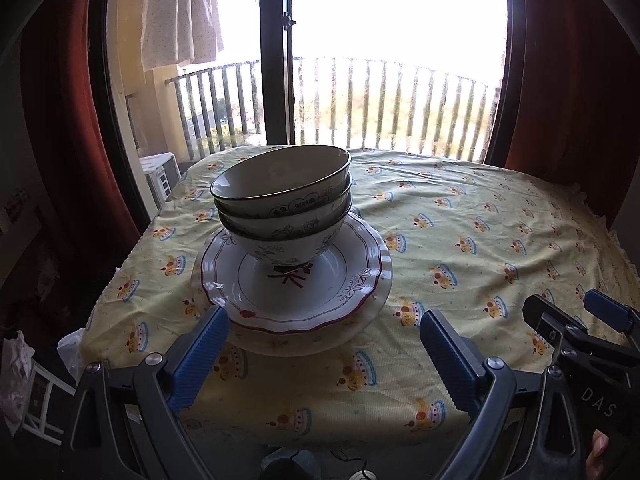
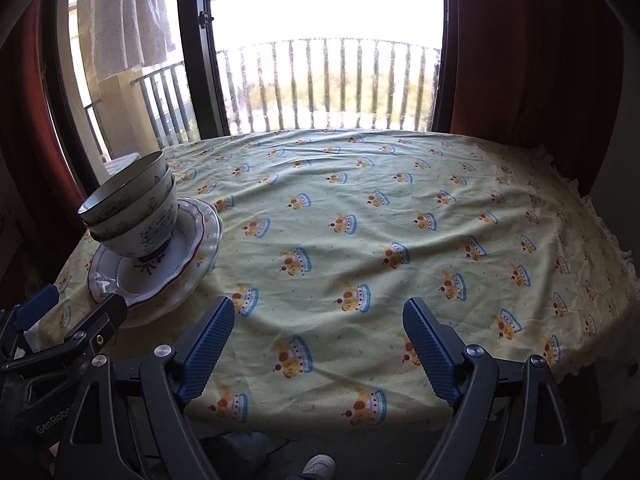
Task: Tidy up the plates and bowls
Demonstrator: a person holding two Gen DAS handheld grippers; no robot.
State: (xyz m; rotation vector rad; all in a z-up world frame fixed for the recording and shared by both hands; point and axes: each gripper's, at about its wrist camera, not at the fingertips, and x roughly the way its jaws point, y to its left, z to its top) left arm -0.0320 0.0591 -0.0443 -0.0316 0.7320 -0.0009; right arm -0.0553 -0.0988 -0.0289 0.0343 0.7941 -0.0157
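You held left claw spread wide, nothing between blue pads, near front rim of plates. Three bowls sat nested upright on two stacked plates, toward left side of tabletop under yellow crown-print cloth. You held right claw spread too, empty, over bare cloth, well apart from stack. Balcony railing showed behind window.
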